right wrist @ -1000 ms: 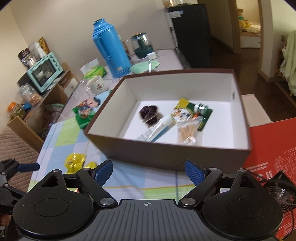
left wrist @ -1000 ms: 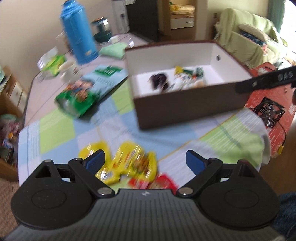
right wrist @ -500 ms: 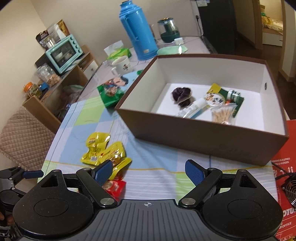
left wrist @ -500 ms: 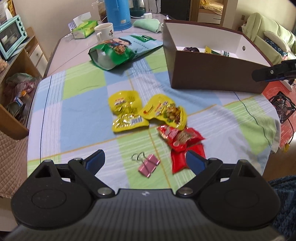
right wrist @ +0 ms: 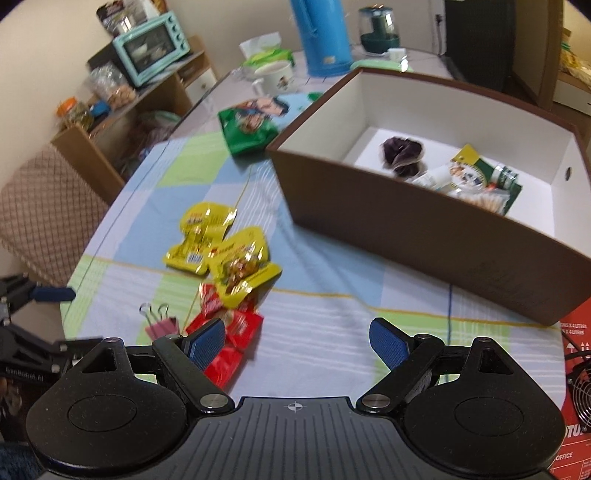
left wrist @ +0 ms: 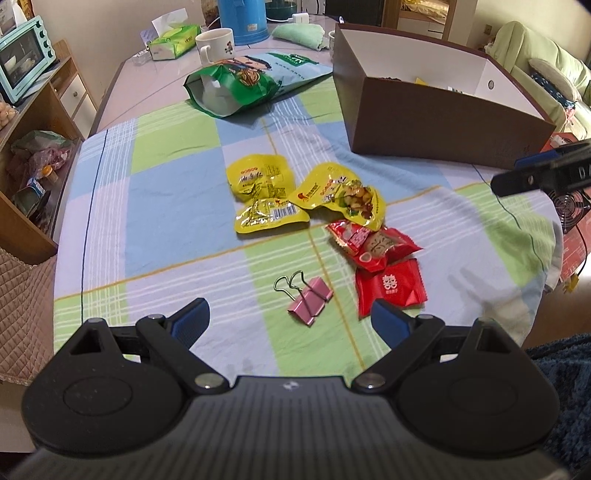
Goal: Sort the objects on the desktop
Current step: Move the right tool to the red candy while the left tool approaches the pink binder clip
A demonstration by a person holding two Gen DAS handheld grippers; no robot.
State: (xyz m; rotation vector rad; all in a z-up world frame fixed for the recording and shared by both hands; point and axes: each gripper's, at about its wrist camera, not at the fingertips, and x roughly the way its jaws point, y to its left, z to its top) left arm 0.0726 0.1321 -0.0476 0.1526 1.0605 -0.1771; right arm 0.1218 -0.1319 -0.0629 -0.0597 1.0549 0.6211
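Note:
Yellow snack packets (left wrist: 264, 197) (right wrist: 207, 236), red snack packets (left wrist: 384, 266) (right wrist: 229, 332) and a pink binder clip (left wrist: 308, 299) (right wrist: 160, 323) lie on the checked tablecloth. A brown box (left wrist: 436, 122) (right wrist: 424, 229) at the right holds several small items (right wrist: 454, 173). My left gripper (left wrist: 290, 319) is open and empty, just short of the clip. My right gripper (right wrist: 297, 338) is open and empty, over the cloth beside the red packets, in front of the box.
A green snack bag (left wrist: 240, 85) (right wrist: 251, 125), a mug (left wrist: 216, 44), a tissue pack (left wrist: 173, 40) and a blue thermos (right wrist: 321, 33) stand at the far end. Shelving with a mint oven (right wrist: 151, 48) lines the left. A fan (right wrist: 580, 391) sits right, off the table.
Both grippers have pulled back from the box towards the near edge of the table. The loose packets and clip have come into view. Both stay open.

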